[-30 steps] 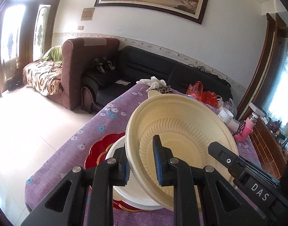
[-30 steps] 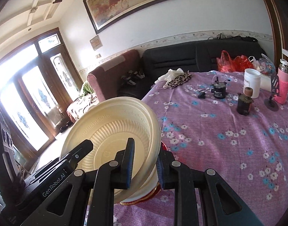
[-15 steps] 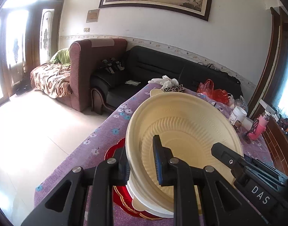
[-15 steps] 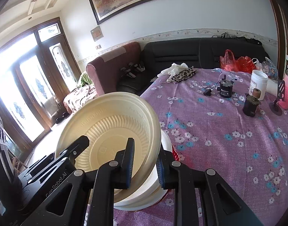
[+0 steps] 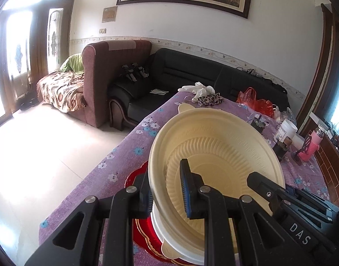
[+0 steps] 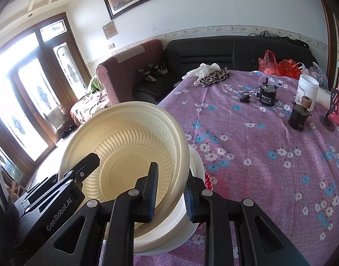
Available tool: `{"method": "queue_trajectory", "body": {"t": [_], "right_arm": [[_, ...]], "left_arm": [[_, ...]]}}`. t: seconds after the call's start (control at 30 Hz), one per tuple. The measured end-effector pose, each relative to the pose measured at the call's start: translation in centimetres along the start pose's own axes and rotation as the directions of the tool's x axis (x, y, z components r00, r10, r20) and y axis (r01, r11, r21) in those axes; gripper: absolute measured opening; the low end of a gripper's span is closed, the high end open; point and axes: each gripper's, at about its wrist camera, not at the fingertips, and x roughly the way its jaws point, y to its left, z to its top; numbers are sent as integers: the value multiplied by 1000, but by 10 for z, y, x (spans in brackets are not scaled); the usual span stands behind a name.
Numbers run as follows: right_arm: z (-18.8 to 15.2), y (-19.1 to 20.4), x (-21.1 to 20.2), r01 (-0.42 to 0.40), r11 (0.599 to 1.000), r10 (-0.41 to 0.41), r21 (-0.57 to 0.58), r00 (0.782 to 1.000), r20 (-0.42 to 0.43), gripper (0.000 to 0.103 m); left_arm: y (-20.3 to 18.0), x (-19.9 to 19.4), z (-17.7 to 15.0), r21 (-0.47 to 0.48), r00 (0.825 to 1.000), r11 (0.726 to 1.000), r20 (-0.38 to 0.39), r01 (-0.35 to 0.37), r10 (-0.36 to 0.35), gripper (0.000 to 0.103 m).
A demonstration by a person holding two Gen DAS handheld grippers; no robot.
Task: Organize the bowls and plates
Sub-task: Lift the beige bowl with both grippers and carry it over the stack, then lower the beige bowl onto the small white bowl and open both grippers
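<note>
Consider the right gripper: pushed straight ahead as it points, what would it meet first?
The right gripper already clamps the cream bowl rim; beyond that, probably the floral tablecloth, though depth is unclear.

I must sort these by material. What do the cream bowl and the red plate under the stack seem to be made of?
Cream bowl: probably moulded pulp or thin disposable plastic; matte, with pressed ribs and embossed marks.
Red plate: probably glossy plastic or melamine; shiny, with a gold scalloped edge. Neither is certain.
</note>
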Motion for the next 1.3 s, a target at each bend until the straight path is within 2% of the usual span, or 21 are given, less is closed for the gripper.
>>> {"method": "queue_trajectory", "body": {"t": [0.5, 0.6, 0.67, 0.7, 0.77, 0.9, 0.97, 1.1, 1.3], "right_arm": [[-3, 0, 20, 10, 1000, -11, -1, 999, -34, 25], [-4, 2, 20, 12, 1000, -13, -9, 999, -31, 25], [-4, 4, 20, 23, 999, -23, -22, 999, -25, 25], [-4, 6, 19, 27, 999, -28, -26, 999, -23, 25], [-4, 6, 20, 24, 999, -25, -26, 999, -21, 31], [-4, 6, 18, 30, 999, -30, -17, 1000, -6, 48], [-3, 6, 17, 22, 1000, -22, -14, 1000, -5, 50], [-3, 9, 15, 24, 999, -24, -22, 1000, 2, 55], [-3, 14, 7, 40, 998, -38, -39, 999, 34, 64]], "left_arm": [[5, 15, -3, -17, 999, 1000, -32, -3, 2, 20], [6, 15, -4, -25, 999, 1000, -38, -5, 4, 28], [8, 14, -4, -31, 999, 1000, -35, -7, 6, 44], [8, 12, -4, -33, 999, 999, -30, -10, 9, 46], [10, 10, -3, -39, 1000, 999, -23, -12, 11, 54], [14, 6, -2, -57, 1000, 998, -16, -16, 15, 61], [18, 6, -1, -71, 1000, 997, -18, -14, 13, 65], [22, 3, 0, -89, 1000, 996, -11, -17, 16, 65], [28, -12, 2, -121, 999, 993, 30, -16, 20, 70]]}}
